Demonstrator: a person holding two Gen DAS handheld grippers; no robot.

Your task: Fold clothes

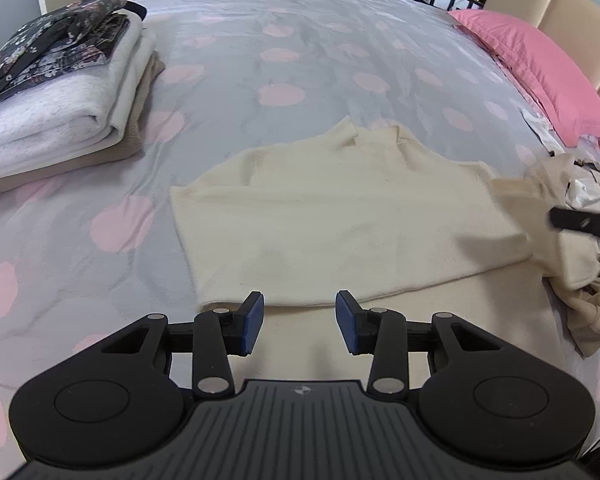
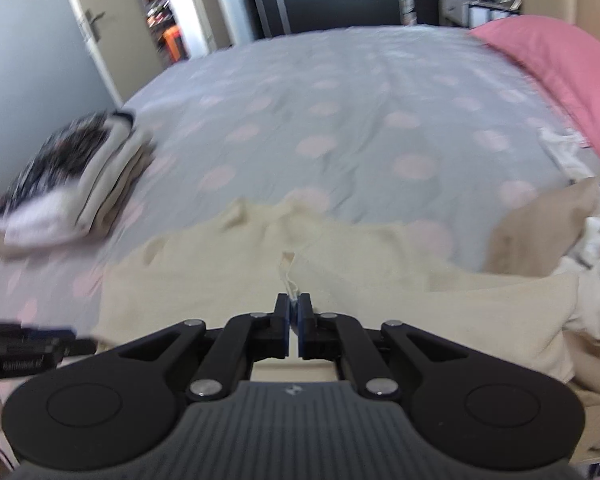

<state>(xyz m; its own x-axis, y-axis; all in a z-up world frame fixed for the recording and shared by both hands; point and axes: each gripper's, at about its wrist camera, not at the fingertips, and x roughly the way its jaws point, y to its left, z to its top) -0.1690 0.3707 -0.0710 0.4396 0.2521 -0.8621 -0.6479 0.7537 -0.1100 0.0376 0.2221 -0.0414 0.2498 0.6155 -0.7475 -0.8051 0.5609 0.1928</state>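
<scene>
Bed [image 1: 300, 40] carrying, largest to smallest: cream sweater [image 1: 340, 216] spread flat near the front edge; folded stack [image 1: 60, 108] far left; unsorted heap [image 1: 580, 184] right. Left tool [image 1: 299, 322] spread, holding nothing. Right tool [image 2: 294, 312] pinching sweater cloth.

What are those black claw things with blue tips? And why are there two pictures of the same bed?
Those are two grabbers a person holds, one in each hand, each with a camera looking along its fingers. One picture comes from the left gripper, whose jaws stand apart with nothing pinched. The other comes from the right gripper, squeezed shut on a bit of the cream sweater. The sweater lies spread on the spotted bed cover. There is a stack of folded clothes, a pink pillow and a heap of unfolded clothes.
</scene>
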